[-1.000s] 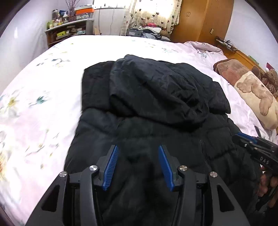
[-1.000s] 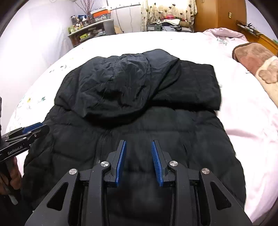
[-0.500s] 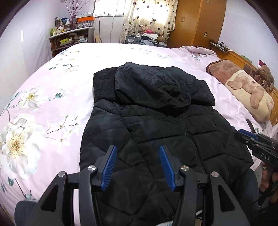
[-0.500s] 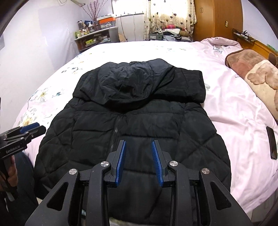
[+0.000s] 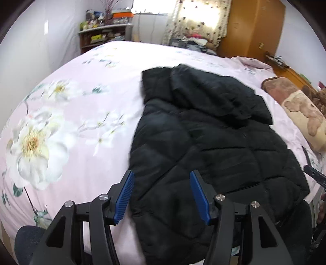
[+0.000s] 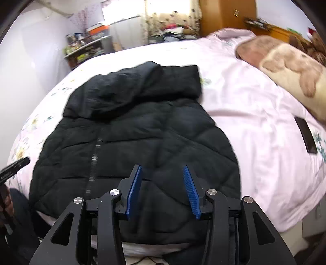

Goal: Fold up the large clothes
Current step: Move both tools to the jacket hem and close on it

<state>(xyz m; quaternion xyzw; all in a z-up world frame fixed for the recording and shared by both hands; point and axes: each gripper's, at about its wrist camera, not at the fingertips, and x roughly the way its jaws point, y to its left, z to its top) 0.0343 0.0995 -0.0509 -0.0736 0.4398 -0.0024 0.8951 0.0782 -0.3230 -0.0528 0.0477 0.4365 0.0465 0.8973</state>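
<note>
A black quilted jacket [image 5: 214, 146] lies flat on the bed [image 5: 81, 126], front up, its zipper [image 6: 94, 155] running down the middle and its hood [image 6: 126, 91] folded forward over the chest. The hem end hangs a little over the near edge of the mattress.

The bed wears a pink sheet printed with large white flowers. A brown-and-cream bear-print pillow [image 6: 289, 67] sits at the right side, and a dark phone [image 6: 306, 135] lies on the sheet near it. Beyond the bed stand a cluttered shelf [image 5: 104, 36], a heart-patterned curtain [image 5: 199, 18] and a wooden wardrobe [image 5: 250, 28].

The left gripper [image 5: 162, 196] hovers over the jacket's lower left edge, blue-padded fingers [image 5: 124, 196] spread and holding nothing. The right gripper [image 6: 162, 191] hovers over the lower right hem, fingers likewise spread and empty.
</note>
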